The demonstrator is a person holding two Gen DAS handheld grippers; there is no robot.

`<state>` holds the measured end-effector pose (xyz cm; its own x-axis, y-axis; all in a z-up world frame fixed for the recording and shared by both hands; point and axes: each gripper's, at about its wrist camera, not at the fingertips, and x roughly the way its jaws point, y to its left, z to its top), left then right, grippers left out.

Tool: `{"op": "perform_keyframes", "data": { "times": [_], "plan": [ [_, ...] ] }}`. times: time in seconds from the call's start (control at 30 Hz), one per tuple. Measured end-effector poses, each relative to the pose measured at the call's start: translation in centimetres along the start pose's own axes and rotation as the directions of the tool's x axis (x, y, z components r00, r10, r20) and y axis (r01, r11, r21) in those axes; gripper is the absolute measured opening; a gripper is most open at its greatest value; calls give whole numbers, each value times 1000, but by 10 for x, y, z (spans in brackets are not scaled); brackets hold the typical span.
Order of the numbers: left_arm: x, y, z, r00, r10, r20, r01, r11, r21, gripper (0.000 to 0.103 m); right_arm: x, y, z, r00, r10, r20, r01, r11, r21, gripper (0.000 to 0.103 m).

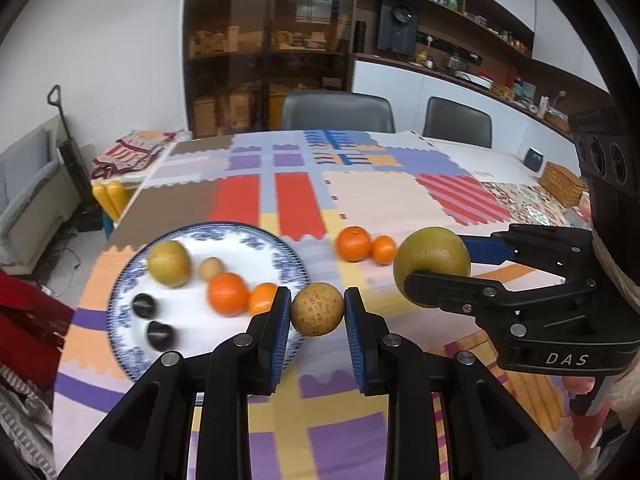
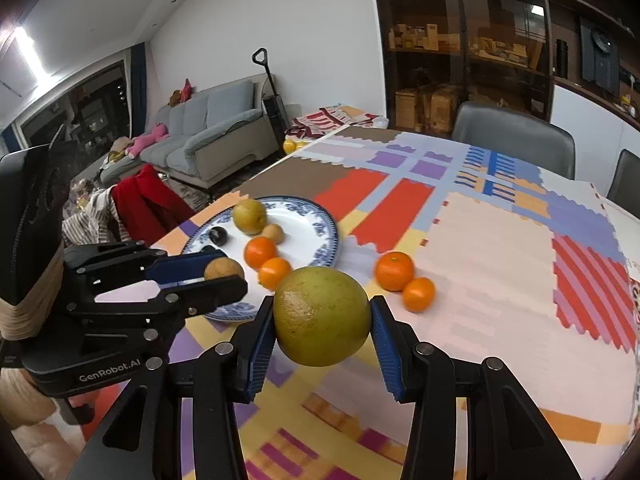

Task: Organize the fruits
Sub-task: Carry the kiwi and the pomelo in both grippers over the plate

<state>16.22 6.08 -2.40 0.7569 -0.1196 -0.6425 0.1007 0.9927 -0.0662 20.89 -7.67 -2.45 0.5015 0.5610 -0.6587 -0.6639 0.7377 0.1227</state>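
Note:
My left gripper (image 1: 317, 310) is shut on a small speckled brown fruit (image 1: 317, 310), held just right of the blue-rimmed white plate (image 1: 244, 240). My right gripper (image 2: 322, 317) is shut on a large yellow-green fruit (image 2: 322, 317), also seen in the left wrist view (image 1: 432, 258). The plate (image 2: 308, 220) holds a yellow-green fruit (image 1: 169, 263), a small brown fruit (image 1: 211, 268), two oranges (image 1: 227, 293), and two dark plums (image 1: 144, 306). Two oranges (image 1: 353, 243) (image 2: 394, 271) lie on the tablecloth right of the plate.
A patchwork tablecloth (image 1: 372, 200) covers the table. Two grey chairs (image 1: 338, 110) stand at the far side. A wicker basket (image 1: 562, 182) sits at the far right. A sofa (image 2: 208, 136) and a chair with red cloth (image 2: 140, 204) stand left of the table.

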Motion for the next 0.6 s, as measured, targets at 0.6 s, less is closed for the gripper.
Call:
{"op": "perform_keyframes", "data": {
  "times": [0.6],
  "plan": [
    [-3, 69, 5, 992, 128, 19, -127, 990, -64, 27, 51, 32, 38, 1000, 5, 0, -5, 1000, -13, 47]
  ]
}}
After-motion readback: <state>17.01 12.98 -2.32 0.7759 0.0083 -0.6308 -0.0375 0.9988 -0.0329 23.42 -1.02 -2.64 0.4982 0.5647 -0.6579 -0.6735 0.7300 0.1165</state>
